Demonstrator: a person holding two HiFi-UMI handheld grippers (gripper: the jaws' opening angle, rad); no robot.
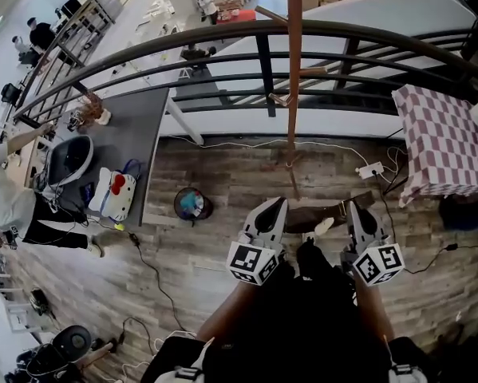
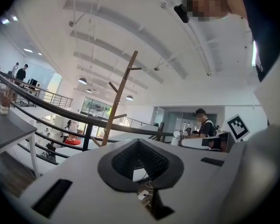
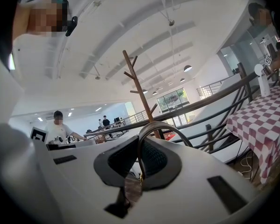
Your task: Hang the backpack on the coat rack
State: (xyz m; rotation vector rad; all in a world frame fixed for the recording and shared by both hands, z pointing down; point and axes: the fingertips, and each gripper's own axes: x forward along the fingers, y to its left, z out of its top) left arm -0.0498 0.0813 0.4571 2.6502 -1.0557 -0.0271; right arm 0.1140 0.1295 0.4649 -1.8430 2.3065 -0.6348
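The backpack (image 1: pixel 306 215), brown, sits low in the head view btwn the two grippers. It is on the person's side of the coat rack (image 1: pixel 293 70), near its foot and not on any peg.

The right hand-held gripper (image 1: pixel 352 207) is closed almost fully on the backpack's strap (image 3: pixel 159 123). The strap is a brown loop arching up out of the dark pads, w/ a gold ring at its lower end. Checked brown fabric shows just under the pads.

The left hand-held gripper (image 1: pixel 280 203) has its tips pressed together to a point. Nothing shows btwn the pads in its own view, only floor and cable thru the gap behind the tips.

Both grippers point toward the coat rack, which stands upright ahead of each in the gripper views, a wooden pole w/ short angled pegs.

A curved dark railing (image 1: pixel 223 34) runs behind the coat rack. Left of the coat rack is a grey worktop (image 1: pixel 143 126), w/ a white-and-red bag (image 1: pixel 112 191) at its near end. Right of the coat rack is a second worktop under a red-checked cloth (image 1: pixel 438 134). A white power strip (image 1: pixel 370 170) lies on the wood floor just right of the coat rack's foot.
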